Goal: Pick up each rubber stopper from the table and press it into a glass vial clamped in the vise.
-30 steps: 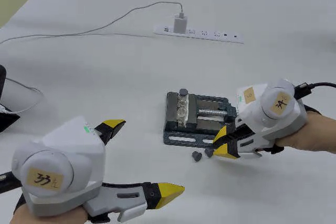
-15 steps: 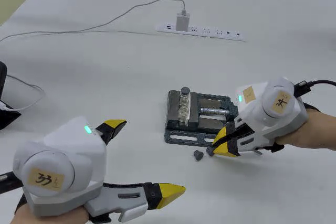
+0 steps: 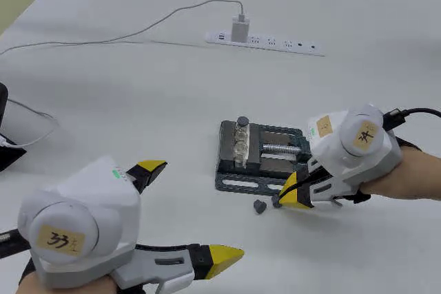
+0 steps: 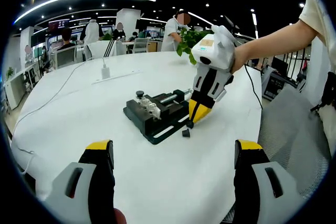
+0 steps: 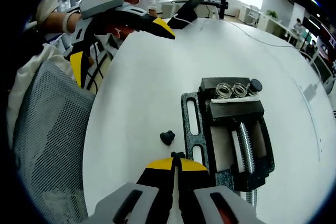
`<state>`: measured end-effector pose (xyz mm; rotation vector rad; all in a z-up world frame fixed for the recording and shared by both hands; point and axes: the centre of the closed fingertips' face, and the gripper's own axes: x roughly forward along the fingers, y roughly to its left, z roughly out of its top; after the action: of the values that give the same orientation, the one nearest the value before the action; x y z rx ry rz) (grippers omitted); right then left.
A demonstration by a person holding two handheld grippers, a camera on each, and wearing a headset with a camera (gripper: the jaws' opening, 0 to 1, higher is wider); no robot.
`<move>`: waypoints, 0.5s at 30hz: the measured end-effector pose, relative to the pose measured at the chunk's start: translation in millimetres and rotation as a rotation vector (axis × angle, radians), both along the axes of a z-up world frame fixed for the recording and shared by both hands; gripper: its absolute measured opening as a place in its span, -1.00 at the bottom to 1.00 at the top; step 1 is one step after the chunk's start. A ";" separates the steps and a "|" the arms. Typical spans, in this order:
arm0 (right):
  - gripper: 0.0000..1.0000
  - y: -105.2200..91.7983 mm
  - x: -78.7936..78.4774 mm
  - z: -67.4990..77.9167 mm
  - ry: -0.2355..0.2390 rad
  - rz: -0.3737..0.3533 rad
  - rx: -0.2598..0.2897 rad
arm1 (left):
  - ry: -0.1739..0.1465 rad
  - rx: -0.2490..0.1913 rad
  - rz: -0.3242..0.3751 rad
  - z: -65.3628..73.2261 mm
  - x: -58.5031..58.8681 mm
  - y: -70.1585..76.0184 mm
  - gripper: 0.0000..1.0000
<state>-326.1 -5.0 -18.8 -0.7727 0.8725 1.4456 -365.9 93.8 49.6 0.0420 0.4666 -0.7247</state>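
A dark vise (image 3: 260,160) holds clear glass vials (image 3: 240,145); the far one carries a grey stopper (image 3: 242,121). My right gripper (image 3: 279,200) sits low on the table at the vise's front edge. Its jaws are shut on a small dark rubber stopper (image 5: 177,155). A second loose stopper (image 3: 259,206) lies on the table just left of those tips, also seen as the stopper (image 5: 167,137) and stopper (image 4: 185,132). My left gripper (image 3: 193,211) hovers open and empty at the near left, well away from the vise (image 4: 156,115). The vials (image 5: 232,89) stand side by side.
A white power strip (image 3: 265,41) with a plugged charger and a grey cable lies at the far side. A dark object (image 3: 3,149) with a white cable sits at the left edge. A mesh chair (image 5: 47,145) stands beside the table.
My right gripper has edged slightly left and down onto the stopper by the vise base. The left gripper has barely moved.
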 end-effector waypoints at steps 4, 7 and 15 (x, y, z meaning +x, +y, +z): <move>-1.00 0.1 -0.8 -0.1 0.013 -0.027 0.006 | -0.002 0.001 -0.006 0.5 0.1 -1.4 0.90; -1.00 0.5 -1.2 0.1 0.022 -0.044 0.006 | -0.003 0.002 -0.008 1.0 0.2 -1.8 0.89; -1.00 2.2 -0.2 2.0 0.053 -0.113 0.042 | -0.010 0.003 -0.012 2.5 0.1 -2.7 0.88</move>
<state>-326.3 -2.8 -16.9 -0.6457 0.9095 1.3850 -365.7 91.1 52.0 0.0516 0.4578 -0.7354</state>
